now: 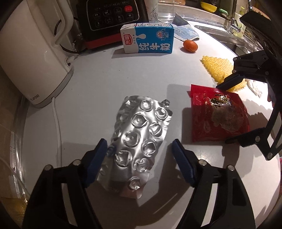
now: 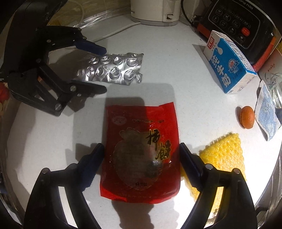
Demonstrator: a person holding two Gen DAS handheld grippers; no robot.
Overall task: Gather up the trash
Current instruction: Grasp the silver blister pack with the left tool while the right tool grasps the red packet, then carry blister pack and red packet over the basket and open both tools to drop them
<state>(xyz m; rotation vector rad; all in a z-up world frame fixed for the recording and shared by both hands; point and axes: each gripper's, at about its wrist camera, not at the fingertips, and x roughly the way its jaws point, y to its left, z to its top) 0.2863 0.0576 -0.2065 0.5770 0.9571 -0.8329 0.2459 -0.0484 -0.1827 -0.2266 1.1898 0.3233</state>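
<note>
A crumpled silver foil blister sheet (image 1: 139,123) lies flat on the white counter (image 1: 98,82). My left gripper (image 1: 139,143) points down over its near half, jaws open on either side; the left pad is at the foil's edge and the right pad stands clear. A red plastic food wrapper (image 2: 141,149) lies to the right of the foil. My right gripper (image 2: 141,147) straddles it, open, with both pads just outside its side edges. Each gripper also shows in the other view: the right gripper (image 1: 223,113) over the wrapper (image 1: 216,119), the left gripper (image 2: 104,70) around the foil (image 2: 114,67).
A blue-and-white milk carton (image 1: 148,38) lies on its side at the back, with a small orange fruit (image 1: 190,46) and a blue cloth (image 1: 185,30) beside it. A yellow mesh sponge (image 2: 223,158) lies right of the wrapper. A white kettle (image 1: 33,52) and a black appliance (image 1: 112,15) line the back.
</note>
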